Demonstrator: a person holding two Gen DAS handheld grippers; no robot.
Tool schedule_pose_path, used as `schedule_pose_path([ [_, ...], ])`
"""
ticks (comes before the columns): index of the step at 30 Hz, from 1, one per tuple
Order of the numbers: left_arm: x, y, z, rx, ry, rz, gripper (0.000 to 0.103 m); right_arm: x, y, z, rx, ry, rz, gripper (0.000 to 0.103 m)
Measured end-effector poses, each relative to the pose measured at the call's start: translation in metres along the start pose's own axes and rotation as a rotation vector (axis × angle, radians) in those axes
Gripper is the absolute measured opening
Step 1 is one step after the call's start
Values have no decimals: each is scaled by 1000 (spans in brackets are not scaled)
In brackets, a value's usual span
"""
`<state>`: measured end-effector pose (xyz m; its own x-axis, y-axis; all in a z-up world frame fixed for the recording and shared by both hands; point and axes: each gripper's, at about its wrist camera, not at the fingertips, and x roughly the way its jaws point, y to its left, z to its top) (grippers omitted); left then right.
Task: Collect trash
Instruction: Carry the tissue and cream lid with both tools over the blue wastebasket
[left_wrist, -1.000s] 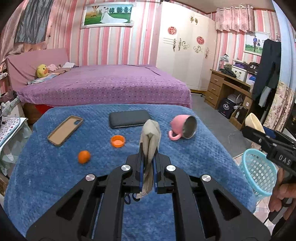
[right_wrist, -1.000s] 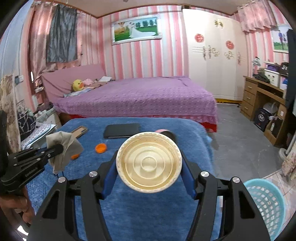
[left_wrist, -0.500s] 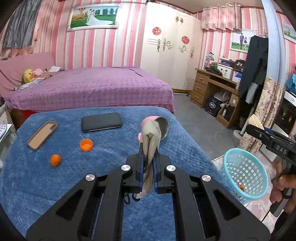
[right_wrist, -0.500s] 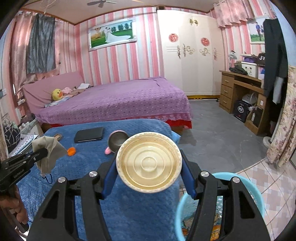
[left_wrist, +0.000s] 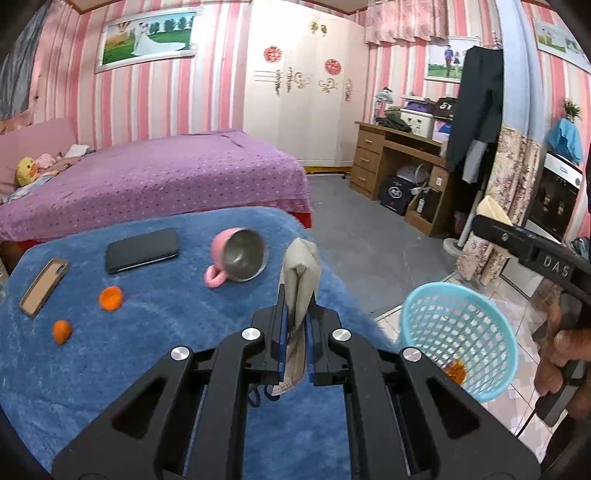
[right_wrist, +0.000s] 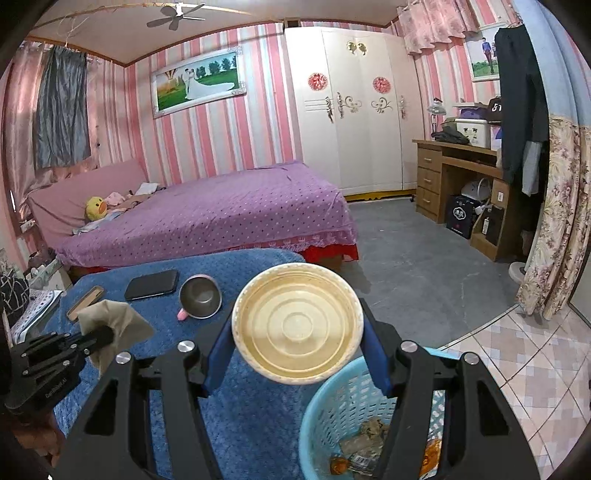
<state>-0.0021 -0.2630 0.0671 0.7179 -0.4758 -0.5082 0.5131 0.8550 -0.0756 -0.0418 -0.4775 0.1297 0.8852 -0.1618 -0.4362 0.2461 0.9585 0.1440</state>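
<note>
My left gripper (left_wrist: 295, 321) is shut on a crumpled beige mask (left_wrist: 301, 280) and holds it above the right side of the blue-covered table (left_wrist: 147, 332). My right gripper (right_wrist: 297, 332) is shut on a cream paper bowl (right_wrist: 297, 323), held above the rim of the light-blue trash basket (right_wrist: 328, 406), which stands on the floor at the table's right edge and holds some trash. The basket also shows in the left wrist view (left_wrist: 458, 328). The left gripper and mask show at the left of the right wrist view (right_wrist: 110, 325).
On the table lie a tipped pink mug (left_wrist: 238, 256), a black phone (left_wrist: 142, 249), a tan phone case (left_wrist: 44, 286), an orange bottle cap (left_wrist: 110, 297) and a small orange fruit (left_wrist: 61, 330). A purple bed (left_wrist: 147, 177) stands behind; a wooden desk (left_wrist: 399, 162) stands at right.
Both grippers have moved right toward the basket, still holding the mask and the bowl. The bowl now hangs over the basket's rim.
</note>
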Motion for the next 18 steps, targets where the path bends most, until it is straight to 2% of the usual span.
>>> schedule_pose_path([
  [7, 13, -42, 17, 36, -10, -48, 6, 8, -26, -2, -1, 34, -47, 60],
  [13, 29, -59, 20, 29, 5, -71, 6, 5, -51, 2, 39, 23, -97, 61],
  [18, 43, -80, 17, 39, 23, -108, 6, -1, -66, 1, 86, 12, -107, 61],
])
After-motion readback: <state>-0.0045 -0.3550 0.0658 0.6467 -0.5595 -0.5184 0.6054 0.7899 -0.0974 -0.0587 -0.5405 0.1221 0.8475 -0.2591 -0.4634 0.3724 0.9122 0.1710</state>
